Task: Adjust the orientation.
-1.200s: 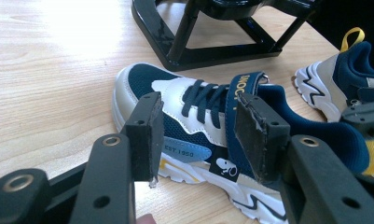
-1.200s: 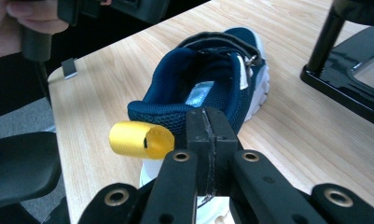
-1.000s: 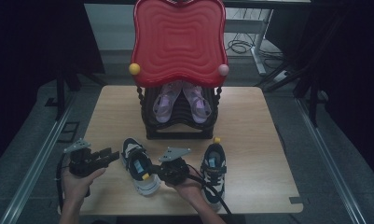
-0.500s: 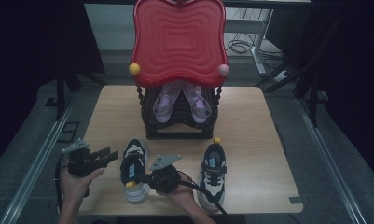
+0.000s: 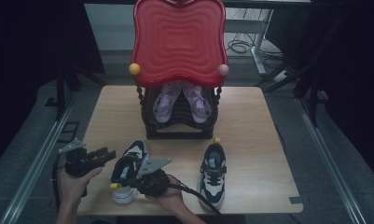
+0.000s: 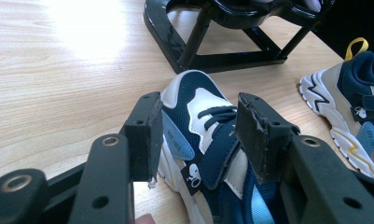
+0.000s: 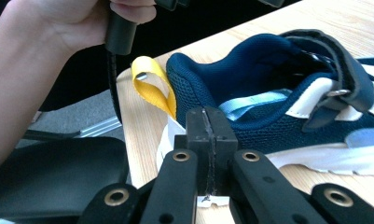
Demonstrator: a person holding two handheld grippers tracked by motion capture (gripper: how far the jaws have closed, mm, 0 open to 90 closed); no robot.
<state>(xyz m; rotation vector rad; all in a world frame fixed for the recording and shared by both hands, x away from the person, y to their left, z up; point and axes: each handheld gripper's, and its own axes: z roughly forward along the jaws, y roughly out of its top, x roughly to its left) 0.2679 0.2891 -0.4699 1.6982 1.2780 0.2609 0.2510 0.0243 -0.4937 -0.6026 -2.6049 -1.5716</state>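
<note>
- While the right gripper has its jaws pressed together beside the heel of the near navy sneaker, nothing sits between them.
- Left gripper gapes wide, empty, by the sneaker's toe.
- Sneaker lies on the wooden table, before the black shoe rack.

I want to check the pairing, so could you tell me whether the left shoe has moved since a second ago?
Yes. The left shoe has slid toward the table's near edge, away from the black rack, with the right gripper at its heel.

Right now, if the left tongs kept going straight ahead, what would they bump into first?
Probably the near shoe: it lies right ahead of the open left tongs, with its upper between the tips in that view. How near it is stays unclear.
</note>
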